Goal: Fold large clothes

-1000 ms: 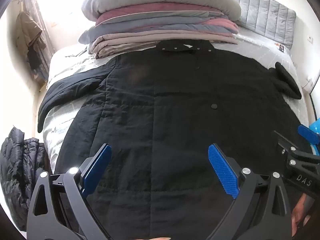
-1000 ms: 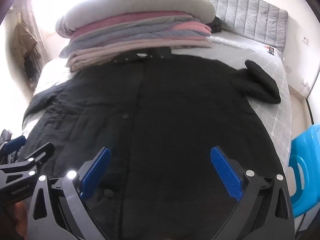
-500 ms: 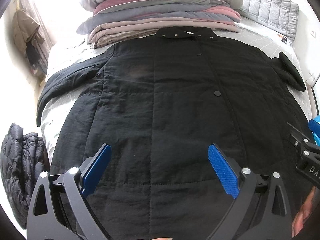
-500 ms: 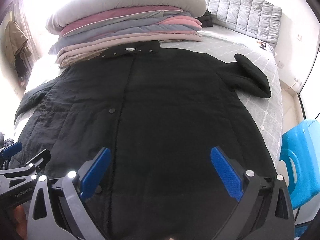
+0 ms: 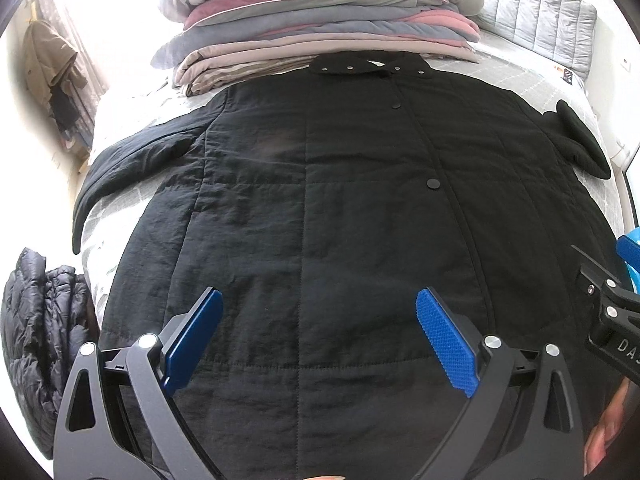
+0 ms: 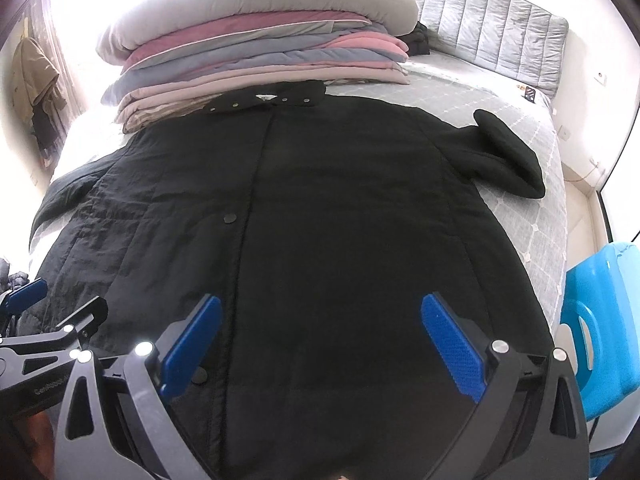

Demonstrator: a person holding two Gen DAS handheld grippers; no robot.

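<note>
Nearest to us, our left gripper (image 5: pixel 316 332) hangs over the lower part of the coat (image 5: pixel 320 200) with its blue pads spread wide and nothing between them. Our right gripper (image 6: pixel 320 336) is released in the same way, jaws well apart, above the hem on the other side. Each gripper shows at the edge of the other's view.

The black quilted coat lies flat and front-up on the bed (image 6: pixel 532 208), snapped shut down the middle, its hem toward us and its collar (image 5: pixel 368 67) away from us. One sleeve (image 5: pixel 132 160) stretches out to the left over the grey bedcover; the other sleeve (image 6: pixel 508 160) lies bent on the right.

Beside the bed on the left sits a dark puffer jacket (image 5: pixel 40 320), and on the right a blue plastic chair (image 6: pixel 600 320).

Past the collar, just touching it, rises a stack of folded quilts (image 6: pixel 260 52) in grey, pink and beige. Behind that stands the padded grey headboard (image 6: pixel 492 20).
</note>
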